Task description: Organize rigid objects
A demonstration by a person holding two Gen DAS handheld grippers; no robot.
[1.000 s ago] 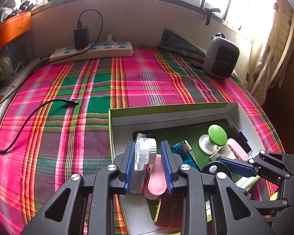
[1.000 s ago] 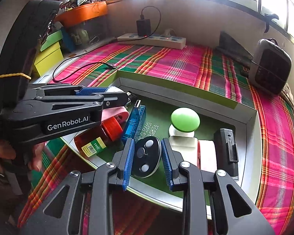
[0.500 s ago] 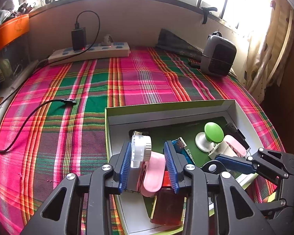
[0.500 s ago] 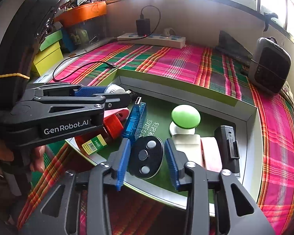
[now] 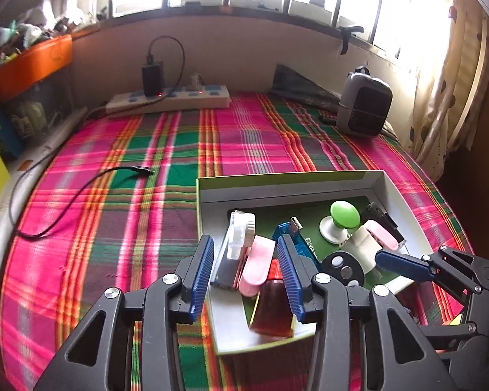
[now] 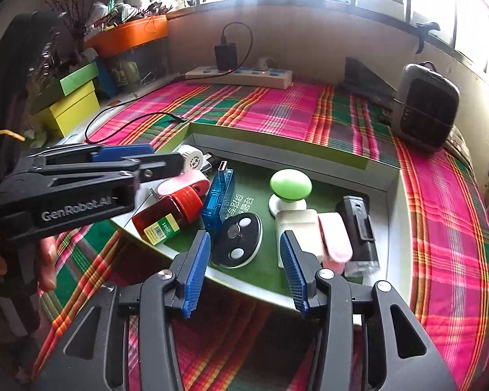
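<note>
A plaid-covered bed (image 5: 244,143) was seen bearing a green box (image 5: 287,176), power strip (image 5: 169,99), cable (image 5: 65,202) and heater (image 5: 363,110).

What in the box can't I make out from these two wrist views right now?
- Red-capped bottle: left wrist view, cap behind the left hand-held gripper.
- Bottle label print: right wrist view, too small to read.
- Black clip device: near end behind the pink case.
</note>
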